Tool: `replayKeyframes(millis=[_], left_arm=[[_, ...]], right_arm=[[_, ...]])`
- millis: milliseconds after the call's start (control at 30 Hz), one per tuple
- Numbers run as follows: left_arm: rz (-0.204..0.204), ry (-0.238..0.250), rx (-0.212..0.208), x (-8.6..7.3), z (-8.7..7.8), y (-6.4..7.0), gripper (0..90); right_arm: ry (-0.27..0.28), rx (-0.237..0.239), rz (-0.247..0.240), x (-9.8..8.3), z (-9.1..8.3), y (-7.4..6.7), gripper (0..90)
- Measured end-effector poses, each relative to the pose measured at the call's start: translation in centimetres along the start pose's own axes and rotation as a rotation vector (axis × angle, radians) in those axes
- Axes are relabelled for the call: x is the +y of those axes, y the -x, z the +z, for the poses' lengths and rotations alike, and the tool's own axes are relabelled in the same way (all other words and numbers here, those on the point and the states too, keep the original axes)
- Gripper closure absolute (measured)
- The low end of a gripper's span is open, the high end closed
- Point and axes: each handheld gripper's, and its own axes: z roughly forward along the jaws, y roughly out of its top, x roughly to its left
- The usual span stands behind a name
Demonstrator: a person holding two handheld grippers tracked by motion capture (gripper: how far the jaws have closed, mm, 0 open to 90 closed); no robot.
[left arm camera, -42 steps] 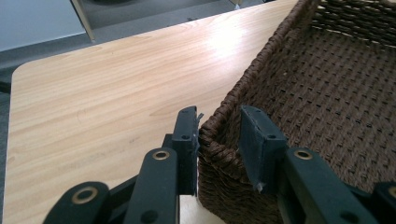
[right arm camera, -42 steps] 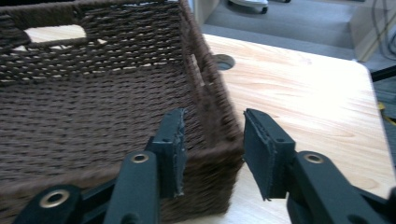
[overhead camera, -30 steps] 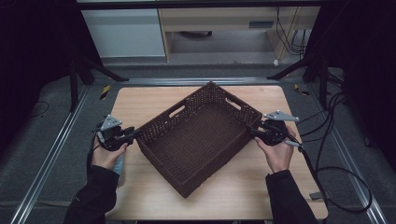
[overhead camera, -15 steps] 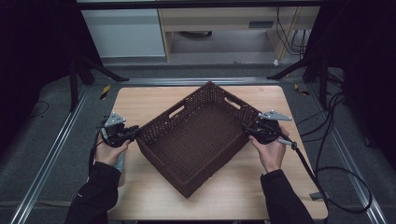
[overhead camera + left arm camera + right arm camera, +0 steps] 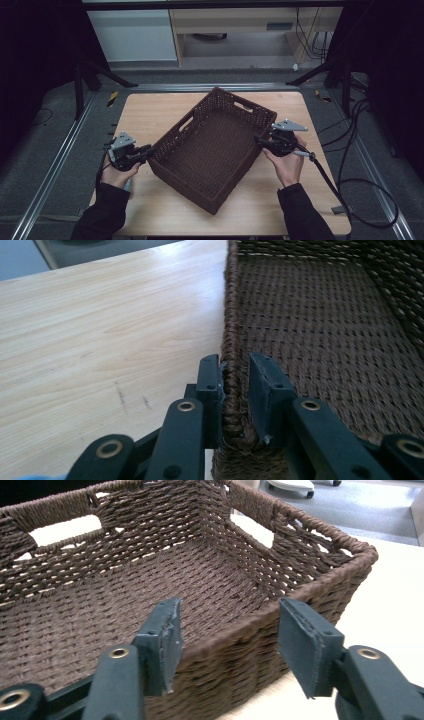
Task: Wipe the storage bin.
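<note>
An empty dark brown woven basket [image 5: 235, 102] lies at a slant in the middle of the wooden table [image 5: 150, 110]. My left gripper [image 5: 147, 150] is at its left corner. In the left gripper view the gripper [image 5: 235, 385] is shut on the basket's rim [image 5: 230, 340], one pad outside the wall and one inside. My right gripper [image 5: 260, 141] is at the right side wall. Its jaws [image 5: 227, 625] straddle the basket's rim [image 5: 240, 630] with a gap on each side. They have just been opening with the wall between them.
The table's bare wood runs all round the basket, widest at the front. Cables [image 5: 350, 175] trail off the right edge onto the grey floor. Metal rails [image 5: 60, 165] run along both sides, and a white cabinet [image 5: 135, 35] stands beyond the far edge.
My left jaws have closed onto the basket's left rim. My right gripper has slid left so that its jaws stand over the right rim. The basket has barely shifted.
</note>
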Motion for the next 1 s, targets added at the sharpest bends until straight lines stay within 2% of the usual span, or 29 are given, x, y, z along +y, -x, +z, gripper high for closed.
replayKeyframes(millis=[167,333,433,500,600,700,800,867,1000], left_arm=[[-0.002,-0.007,-0.001,0.0,0.0,1.1,74.5],[0.017,-0.026,-0.003,0.2,0.1,1.7,73.1],[0.034,-0.026,-0.008,0.6,0.2,1.7,67.4],[0.040,-0.023,-0.002,1.1,0.4,1.6,67.2],[0.047,-0.029,0.012,1.3,0.7,1.5,67.3],[0.036,-0.041,-0.011,1.4,1.2,1.5,70.6],[0.053,-0.060,-0.014,1.2,1.7,1.9,77.3],[0.052,-0.077,-0.012,1.0,2.0,2.1,77.7],[0.047,-0.067,-0.021,0.5,1.7,2.5,77.7]], right_arm=[[-0.012,0.011,0.002,-0.1,0.1,-0.3,41.6],[-0.033,0.027,-0.001,-0.4,0.6,-0.6,43.4],[-0.033,0.024,-0.002,-0.6,0.8,-0.5,45.5],[-0.028,0.025,0.016,-0.5,0.9,-0.2,49.4],[-0.022,0.020,0.016,-0.5,1.1,-0.1,49.8],[-0.017,0.015,0.019,-0.5,1.4,0.1,50.3],[-0.015,0.016,0.022,-0.4,1.4,0.2,50.3],[-0.012,0.016,0.022,-0.3,1.2,0.2,49.3],[-0.009,0.005,0.015,-0.3,0.8,0.2,46.0]])
